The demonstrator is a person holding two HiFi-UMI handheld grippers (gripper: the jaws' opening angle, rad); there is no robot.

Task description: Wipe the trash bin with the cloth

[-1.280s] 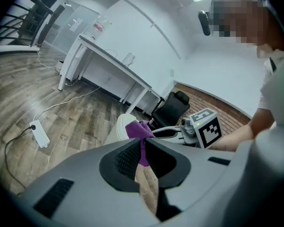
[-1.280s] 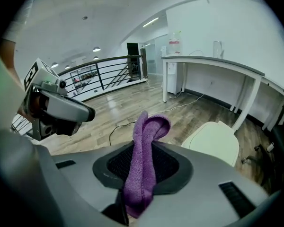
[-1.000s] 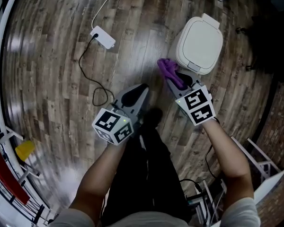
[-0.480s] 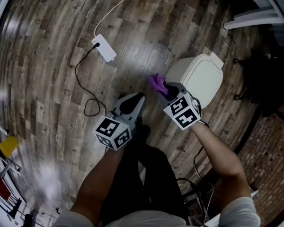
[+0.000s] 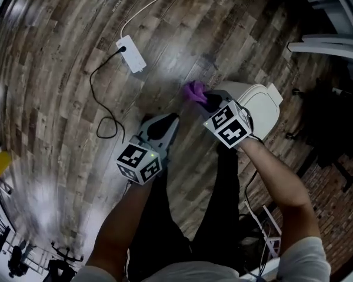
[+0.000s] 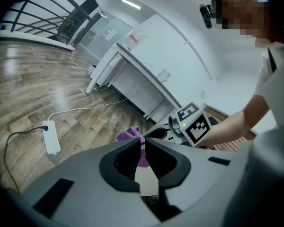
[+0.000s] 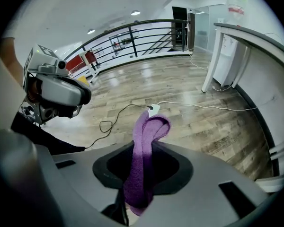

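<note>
In the head view, the white trash bin (image 5: 263,106) stands on the wooden floor, its lid down, partly hidden by the marker cube of my right gripper (image 5: 207,100). That gripper is shut on a purple cloth (image 5: 194,90), which sticks out past the bin's left edge. The right gripper view shows the cloth (image 7: 149,126) folded and rising from between the shut jaws of the right gripper (image 7: 143,150). My left gripper (image 5: 175,117) hangs to the left of the bin, apart from it, shut and holding nothing. In its own view, the left gripper (image 6: 143,143) points at the cloth (image 6: 129,135).
A white power strip (image 5: 131,54) lies on the floor beyond the grippers, with a black cable (image 5: 100,113) looping toward me. White counters (image 7: 246,65) stand to the right. A black railing (image 7: 132,39) runs along the far side. My legs are below the grippers.
The right gripper has carried the cloth from the bin's near side up along its left edge, and its cube now covers part of the lid. The head camera has swung. The left gripper has stayed shut.
</note>
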